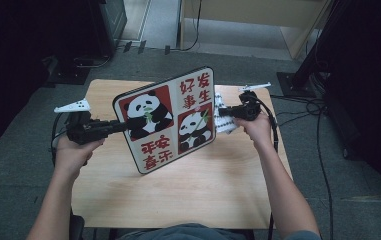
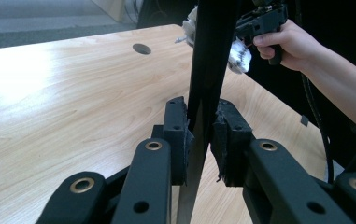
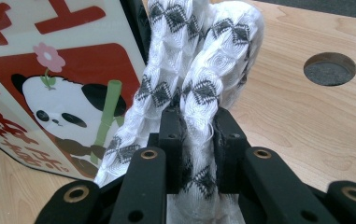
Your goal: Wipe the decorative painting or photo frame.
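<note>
the left gripper [image 1: 120, 126] clamps the panda board's [image 1: 165, 120] thin edge, holding it tilted above the table [image 1: 203, 185]; the right gripper [image 1: 228, 113] is clenched on a patterned cloth [image 3: 189, 70] at the board's far side. firm wiping could likely twist the board loose

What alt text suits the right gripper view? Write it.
The right tool is shut on a bunched white cloth with grey diamond patterning, held beside a panda picture board above a wooden table with a round hole.
</note>
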